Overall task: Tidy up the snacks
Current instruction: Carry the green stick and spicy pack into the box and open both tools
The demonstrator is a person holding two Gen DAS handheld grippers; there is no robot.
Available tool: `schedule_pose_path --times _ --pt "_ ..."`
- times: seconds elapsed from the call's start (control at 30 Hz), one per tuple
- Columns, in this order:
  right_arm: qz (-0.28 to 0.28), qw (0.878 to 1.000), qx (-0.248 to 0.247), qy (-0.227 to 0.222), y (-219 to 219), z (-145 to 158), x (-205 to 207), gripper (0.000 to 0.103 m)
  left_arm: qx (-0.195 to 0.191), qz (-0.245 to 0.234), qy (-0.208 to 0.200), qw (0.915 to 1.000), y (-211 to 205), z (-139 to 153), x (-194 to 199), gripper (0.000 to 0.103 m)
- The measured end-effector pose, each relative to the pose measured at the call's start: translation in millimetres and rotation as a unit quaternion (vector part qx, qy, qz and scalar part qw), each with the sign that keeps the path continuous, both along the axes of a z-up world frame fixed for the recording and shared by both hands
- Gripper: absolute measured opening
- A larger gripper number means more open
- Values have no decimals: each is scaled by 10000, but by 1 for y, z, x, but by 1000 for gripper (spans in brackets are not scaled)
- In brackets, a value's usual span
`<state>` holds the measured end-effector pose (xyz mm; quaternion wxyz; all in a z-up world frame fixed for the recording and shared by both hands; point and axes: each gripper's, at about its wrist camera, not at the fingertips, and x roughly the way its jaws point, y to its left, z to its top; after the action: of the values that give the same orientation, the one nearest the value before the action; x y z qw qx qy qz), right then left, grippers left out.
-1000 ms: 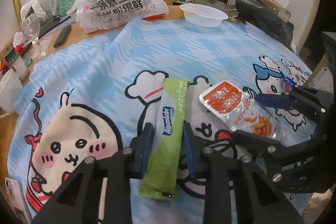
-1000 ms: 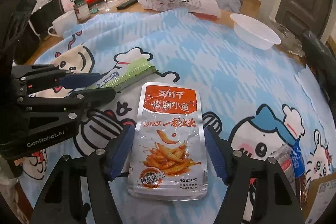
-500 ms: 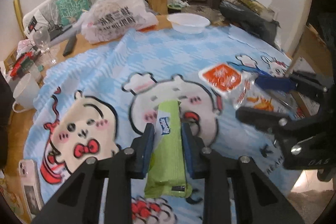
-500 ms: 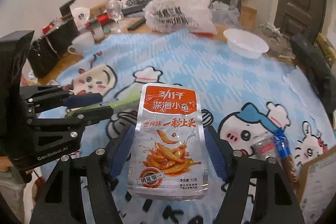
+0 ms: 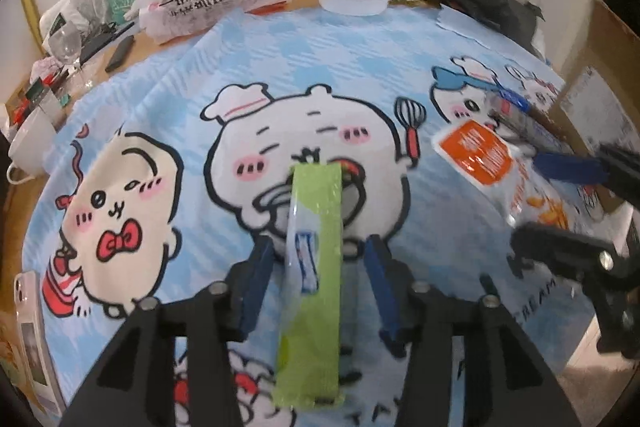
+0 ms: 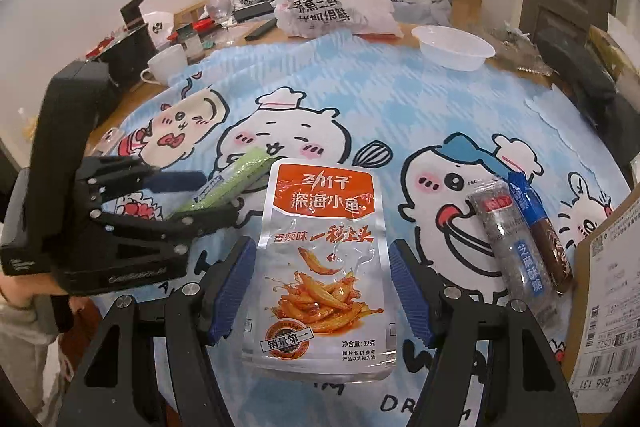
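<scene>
Fingers of left gripper: have just been opening; a gap shows each side of the green candy packet between them, so it looks let go, near centre of the desk. Right gripper: clamped on the fish pouch, which is carried clear of the cloth. Step, as judged: sorting, one snack set down, one in transit. Next: place the pouch flat in line, possibly by the two bars at right, then part the fingers.
</scene>
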<state>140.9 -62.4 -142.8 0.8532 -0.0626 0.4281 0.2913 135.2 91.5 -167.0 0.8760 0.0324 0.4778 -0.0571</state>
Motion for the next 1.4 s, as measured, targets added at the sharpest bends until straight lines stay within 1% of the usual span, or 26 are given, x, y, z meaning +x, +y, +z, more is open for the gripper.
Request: schedule_pose_path --times 0.03,0.13,0.17,0.3,0.43,0.5,0.53,0.6,0.63,0.67,0.77,0.87,0.97,1.0,1.03,1.1,1.2,1.27,1.33,1.4 --pt "-11 10000 22 -1 -2 0 2 65 57 29 -20 10000 -1 1 2 24" --pt "-26 10000 78 -26 -6 3 3 65 199 -11 8 9998 -5 2 2 24" --pt "-23 9999 95 -59 -7 6 3 65 193 -16 15 9998 -6 3 0 24" --pt "60 9995 281 -163 -12 23 -7 65 137 60 -187 9997 -5 24 -13 24" --pt "276 9976 413 -486 -13 55 -24 65 113 123 -598 9981 -8 69 -32 24" --pt "393 9948 532 -769 -18 81 -38 65 60 105 -842 9964 -12 96 -42 24" --pt "419 9934 596 -888 -22 93 -44 65 22 70 -1010 9949 -18 113 -48 24" --pt "404 9901 695 -1152 -34 116 -55 65 -43 -29 -1229 9924 -29 138 -56 24" --pt "377 9885 724 -1272 -40 125 -60 65 -100 -134 -1373 9904 -39 154 -61 24" --pt "316 9861 759 -1442 -50 137 -66 65 -137 -217 -1468 9888 -47 166 -62 24" --pt "81 9803 780 -1811 -83 162 -78 65 -282 -516 -1748 9828 -79 198 -68 24" --pt "-278 9759 747 -2033 -121 176 -84 65 -463 -879 -1888 9770 -118 218 -65 24" --pt "-656 9729 665 -2116 -161 179 -84 65 -714 -1255 -1838 9723 -159 227 -53 24" --pt "-774 9722 626 -2117 -172 178 -82 65 -824 -1367 -1804 9705 -171 229 -49 24" --pt "-955 9716 560 -2094 -188 175 -79 65 -1020 -1512 -1709 9683 -188 230 -41 24" --pt "-1227 9709 401 -2016 -213 165 -72 65 -1191 -1704 -1582 9653 -211 229 -32 24" --pt "-1483 9713 154 -1853 -237 150 -61 65 -1190 -1969 -1351 9638 -251 220 -17 24" --pt "-1575 9740 85 -1624 -252 136 -50 65 -1232 -2089 -1083 9641 -274 208 -6 24" --pt "-1626 9756 -23 -1473 -262 124 -42 65 -1182 -2148 -857 9657 -293 197 3 24" --pt "-1649 9769 -157 -1349 -268 112 -33 65 -1046 -2150 -655 9688 -309 184 11 24"
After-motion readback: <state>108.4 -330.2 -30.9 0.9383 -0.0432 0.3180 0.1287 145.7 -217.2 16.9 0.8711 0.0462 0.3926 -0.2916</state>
